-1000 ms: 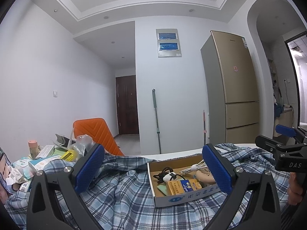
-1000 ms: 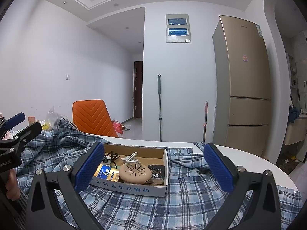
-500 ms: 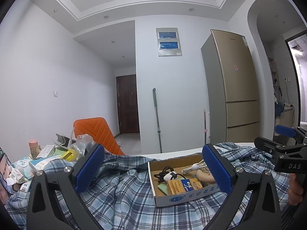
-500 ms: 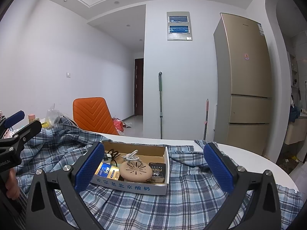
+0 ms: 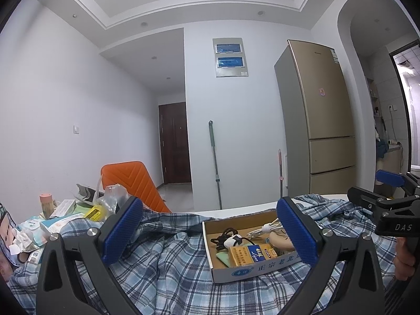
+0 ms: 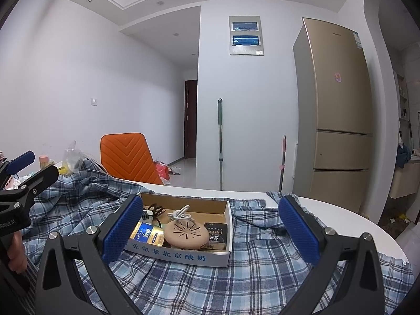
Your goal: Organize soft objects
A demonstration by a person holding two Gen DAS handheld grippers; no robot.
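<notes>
Blue-and-white plaid cotton shirt (image 5: 168, 270) spread rumpled over white round tabletop (image 6: 341, 210), lying under and around shallow open cardboard box (image 6: 183, 254) holding cables, a tan round perforated disc and small packets. Box = landmark.

Left tool (image 5: 207, 232): blue-padded jaws wide apart, nothing held, hovering above cloth just left of box. Right tool (image 6: 210, 228): jaws equally wide apart, empty, straddling box from the near side. Each tool visible at the edge of the other's view, gripped by a hand.

Handling, as judgement: shirt light, limp, no stiffness; will drape and slide, likely dragging box if pulled. Box must come off first or be steadied. Best hold probably a raised fold left of box, or the free edge right of box near the tabletop rim; pinch several layers, lift slowly. Fabric grippy enough for the textured pads.

Versus a second ago: almost no change. Both tools at the same wide opening, cloth folds and box unmoved; only a slight upward tilt of the views.
</notes>
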